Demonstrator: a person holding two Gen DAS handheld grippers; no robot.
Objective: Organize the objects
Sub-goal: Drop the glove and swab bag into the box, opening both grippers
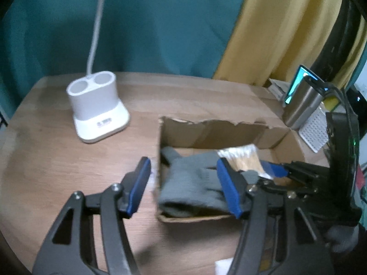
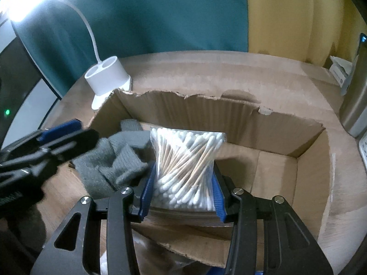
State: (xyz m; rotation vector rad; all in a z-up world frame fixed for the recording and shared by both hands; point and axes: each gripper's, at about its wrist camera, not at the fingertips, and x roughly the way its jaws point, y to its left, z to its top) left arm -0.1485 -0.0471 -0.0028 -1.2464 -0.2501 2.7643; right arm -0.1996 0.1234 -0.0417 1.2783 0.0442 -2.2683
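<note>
An open cardboard box (image 1: 206,133) (image 2: 275,123) with torn rims sits on the wooden table. A grey knit glove (image 1: 192,178) (image 2: 110,160) lies in its left part. My right gripper (image 2: 182,190) is shut on a clear bag of cotton swabs (image 2: 185,158) and holds it over the box interior; the bag also shows in the left wrist view (image 1: 243,158). My left gripper (image 1: 183,188) is open and empty, its jaws straddling the box's left wall just above the glove.
A white desk lamp base (image 1: 98,112) (image 2: 107,78) stands on the table left of the box. A steel tumbler (image 1: 300,105), a phone and a white grater stand at the right. A wooden table edge (image 1: 27,105) curves at the left.
</note>
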